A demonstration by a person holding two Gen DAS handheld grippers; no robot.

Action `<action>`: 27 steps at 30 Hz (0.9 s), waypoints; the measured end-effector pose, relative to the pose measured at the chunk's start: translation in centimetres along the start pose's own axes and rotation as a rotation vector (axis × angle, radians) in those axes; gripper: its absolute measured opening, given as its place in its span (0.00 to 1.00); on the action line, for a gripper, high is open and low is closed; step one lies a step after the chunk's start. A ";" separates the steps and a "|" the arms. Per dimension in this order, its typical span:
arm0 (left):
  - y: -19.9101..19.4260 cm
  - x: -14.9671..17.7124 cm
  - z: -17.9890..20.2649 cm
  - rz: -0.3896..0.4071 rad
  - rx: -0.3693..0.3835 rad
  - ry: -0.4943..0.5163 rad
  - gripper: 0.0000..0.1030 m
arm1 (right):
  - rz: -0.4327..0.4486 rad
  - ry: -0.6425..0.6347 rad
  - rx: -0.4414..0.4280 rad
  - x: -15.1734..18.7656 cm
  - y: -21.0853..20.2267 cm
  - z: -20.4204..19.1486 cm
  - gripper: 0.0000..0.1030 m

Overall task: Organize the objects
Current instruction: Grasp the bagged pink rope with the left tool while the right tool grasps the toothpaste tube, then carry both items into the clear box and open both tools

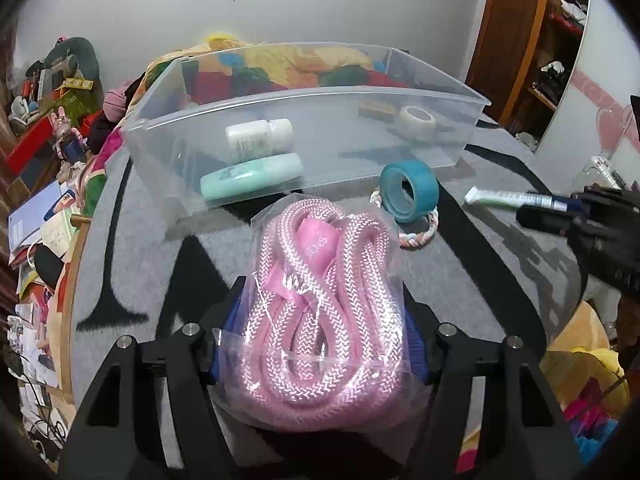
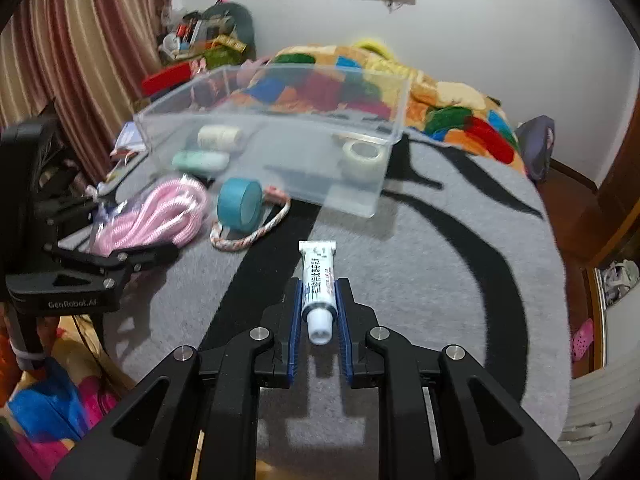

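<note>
— Rope first: where is the coiled pink braided rope in its clear plastic bag (image 1: pixel 320 312), and how will it handle?

— It is clamped between the left gripper (image 1: pixel 320 332) fingers, over the grey mat (image 1: pixel 132 264), before the clear plastic bin (image 1: pixel 304 92). Light, soft, slippery film is judged; mid-coil hold is advised.

— And the small white tube (image 2: pixel 318 280)?

— It is pinched at its neck by the right gripper (image 2: pixel 319 312); light, squashable.

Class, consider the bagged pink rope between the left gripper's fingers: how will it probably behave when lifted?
The pink rope would probably sag, since its loose coils look soft. Its glossy clear bag may slip against the left gripper. It is unlikely to roll, unlike the blue tape roll beside it.
</note>
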State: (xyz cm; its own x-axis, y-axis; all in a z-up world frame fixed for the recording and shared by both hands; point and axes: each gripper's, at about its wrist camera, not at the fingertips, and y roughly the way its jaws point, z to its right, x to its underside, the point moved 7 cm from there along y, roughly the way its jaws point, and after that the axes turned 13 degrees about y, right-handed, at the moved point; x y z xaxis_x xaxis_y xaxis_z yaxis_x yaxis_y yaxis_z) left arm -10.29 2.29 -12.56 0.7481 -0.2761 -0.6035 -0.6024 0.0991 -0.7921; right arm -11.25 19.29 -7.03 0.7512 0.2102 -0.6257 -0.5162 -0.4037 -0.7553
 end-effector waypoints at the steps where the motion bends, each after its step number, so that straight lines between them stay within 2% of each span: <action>1: -0.3 0.1 0.0 0.002 0.002 -0.004 0.63 | 0.014 0.005 0.001 -0.3 -0.4 0.0 0.14; 6: -2.8 -0.1 -0.4 0.055 0.004 -0.035 0.61 | 0.062 0.029 -0.019 -1.8 -1.7 -0.5 0.14; 7: -3.3 -0.4 -0.5 0.071 0.007 -0.039 0.55 | 0.076 0.034 -0.024 -2.2 -2.1 -0.6 0.14; 8: -3.9 -0.7 -0.5 0.091 0.024 -0.041 0.41 | 0.085 0.036 -0.028 -2.4 -2.3 -0.7 0.14; 10: -4.8 -1.4 -0.9 0.095 0.034 -0.043 0.00 | 0.107 0.041 -0.036 -3.0 -2.9 -0.9 0.14; 13: -5.5 -2.1 -1.5 0.109 0.054 -0.043 0.01 | 0.125 0.048 -0.053 -3.8 -3.3 -1.2 0.14; 14: -5.5 -2.1 -1.5 0.103 0.056 -0.035 0.02 | 0.129 0.049 -0.059 -4.1 -3.4 -1.4 0.14; 15: -5.5 -2.0 -1.7 0.096 0.043 -0.036 0.08 | 0.131 0.049 -0.063 -4.2 -3.4 -1.5 0.14; 17: -5.1 -1.6 -1.8 0.075 0.033 -0.032 0.39 | 0.131 0.051 -0.074 -4.4 -3.4 -1.8 0.14; 18: -4.6 -1.3 -1.8 0.062 0.023 -0.034 0.68 | 0.128 0.054 -0.080 -4.5 -3.3 -1.9 0.14; 19: -4.2 -0.9 -1.9 0.053 0.008 -0.038 0.80 | 0.124 0.057 -0.085 -4.5 -3.2 -1.9 0.14; 24: -0.9 1.4 -1.2 -0.043 0.028 -0.026 0.80 | 0.107 0.076 -0.099 -4.3 -2.6 -2.0 0.14; 27: -0.4 1.1 -0.2 0.004 -0.045 0.039 0.79 | 0.105 0.083 -0.101 -4.3 -2.4 -2.0 0.14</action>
State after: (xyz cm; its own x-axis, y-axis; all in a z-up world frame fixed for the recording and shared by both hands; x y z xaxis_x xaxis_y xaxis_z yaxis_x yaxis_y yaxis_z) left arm -9.23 1.70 -12.87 0.7350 -0.3125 -0.6018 -0.6179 0.0570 -0.7842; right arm -12.42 17.61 -2.14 0.7287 0.0896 -0.6789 -0.5531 -0.5076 -0.6606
